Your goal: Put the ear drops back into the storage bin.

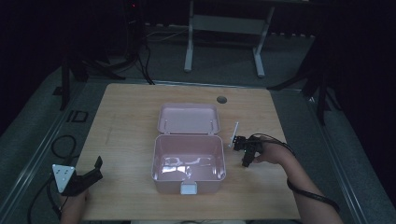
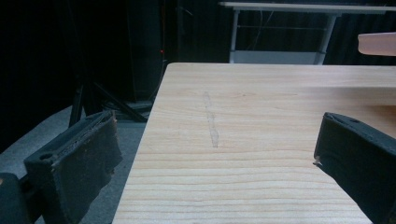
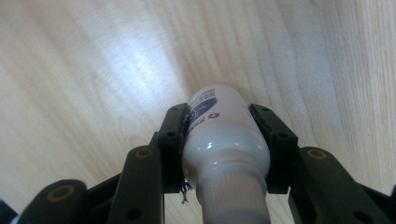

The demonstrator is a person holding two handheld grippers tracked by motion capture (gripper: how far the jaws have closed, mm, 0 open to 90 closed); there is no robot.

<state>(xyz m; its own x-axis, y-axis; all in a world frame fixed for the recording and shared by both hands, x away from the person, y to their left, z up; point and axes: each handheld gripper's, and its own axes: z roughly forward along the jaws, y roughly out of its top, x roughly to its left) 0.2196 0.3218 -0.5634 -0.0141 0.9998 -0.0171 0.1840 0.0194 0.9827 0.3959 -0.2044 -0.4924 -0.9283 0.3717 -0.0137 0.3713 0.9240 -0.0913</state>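
Bottle (image 3: 224,140) smooth, round: right gripper (image 3: 224,144) jaws clamped on sides, could slip near table's (image 1: 121,121) right edge, miss pink box (image 1: 188,158). Left gripper (image 2: 210,158) jaws apart, empty.

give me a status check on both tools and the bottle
Right tool shut on white bottle, right of pink box. Left tool open, nothing between its jaws, at table corner. Box lid open, nothing in the way.

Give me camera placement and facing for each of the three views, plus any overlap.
High view: above the person's side, looking forward and down on the table and open pink box; both forearms and grippers show.
Left gripper view: on the left gripper, facing level across the bare tabletop; jaws wide apart.
Right gripper view: on the right gripper, facing down; jaws clamp a white bottle.
Shared: wooden tabletop in all three.
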